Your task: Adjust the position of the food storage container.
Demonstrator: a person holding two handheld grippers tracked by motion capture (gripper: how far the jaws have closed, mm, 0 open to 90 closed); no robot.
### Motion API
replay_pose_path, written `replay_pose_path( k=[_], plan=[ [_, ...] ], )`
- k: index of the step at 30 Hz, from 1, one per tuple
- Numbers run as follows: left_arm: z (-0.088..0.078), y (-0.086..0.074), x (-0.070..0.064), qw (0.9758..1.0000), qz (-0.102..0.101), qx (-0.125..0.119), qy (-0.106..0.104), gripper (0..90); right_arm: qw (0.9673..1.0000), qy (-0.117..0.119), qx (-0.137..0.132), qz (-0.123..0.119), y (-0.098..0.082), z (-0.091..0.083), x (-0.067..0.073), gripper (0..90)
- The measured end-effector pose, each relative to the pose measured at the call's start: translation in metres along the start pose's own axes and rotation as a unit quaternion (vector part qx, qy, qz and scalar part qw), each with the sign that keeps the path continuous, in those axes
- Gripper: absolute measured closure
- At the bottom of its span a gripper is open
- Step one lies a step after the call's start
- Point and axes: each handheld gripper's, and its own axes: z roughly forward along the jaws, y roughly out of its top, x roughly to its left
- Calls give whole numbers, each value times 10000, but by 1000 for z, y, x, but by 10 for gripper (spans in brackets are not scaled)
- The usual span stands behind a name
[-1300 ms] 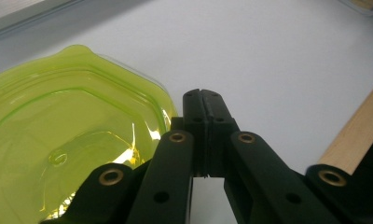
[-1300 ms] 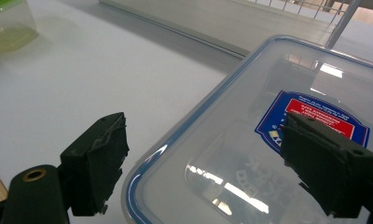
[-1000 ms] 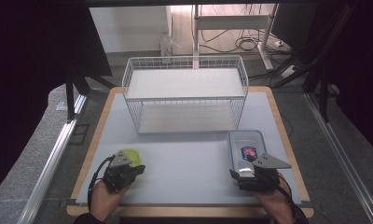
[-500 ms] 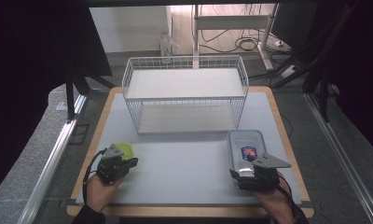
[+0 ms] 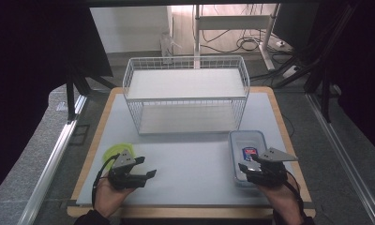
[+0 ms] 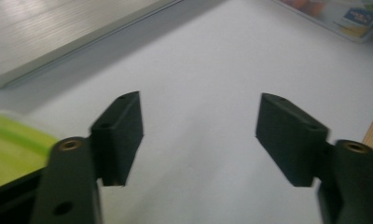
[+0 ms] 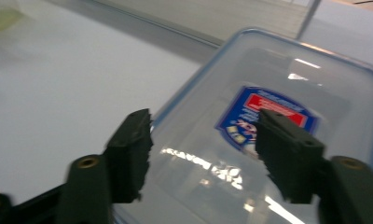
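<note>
Left gripper (image 5: 150, 174) swung right off the green lid (image 5: 113, 151), jaws just opened, nothing between.
Lid left flat just beside it. Right gripper (image 5: 242, 165) jaws just closing, apart over the box (image 5: 246, 140) near edge, likely for a grasp; rack (image 5: 185, 84) behind.

table (image 5: 190, 154): white top, wooden edge | far middle: white wire rack (image 5: 185, 96) with two shelves, standing on the table | near left: yellow-green lid (image 5: 114, 152) lying flat | near right: clear plastic container (image 5: 246, 150) with a blue and red label, just off the rack's right corner
</note>
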Motion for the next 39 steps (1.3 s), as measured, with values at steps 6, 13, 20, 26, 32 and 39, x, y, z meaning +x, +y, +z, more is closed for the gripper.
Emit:
replay_pose_path(
  k=[6, 13, 20, 26, 32, 39],
  plan=[
    [5, -1, -6, 9999, 38, 82, -69, 203, 9998, -156, -1, -93, 8, -7, -23, 712],
    [9, -2, -9, 9997, 88, 185, -111, 205, 9990, -414, 131, 47, 15, -3, -56, 896],
    [15, -4, -11, 9991, 150, 314, -241, 200, 9945, -889, 369, 422, 8, 12, -89, 895],
    [17, -5, -13, 9985, 240, 396, -279, 199, 9921, -932, 613, 573, 1, 24, -97, 896],
    [20, -5, -13, 9981, 249, 448, -354, 200, 9923, -922, 585, 587, 4, 27, -95, 897],
    [22, -5, -14, 9973, 277, 524, -425, 200, 9943, -665, 613, 558, 12, 42, -87, 897]
  ],
)
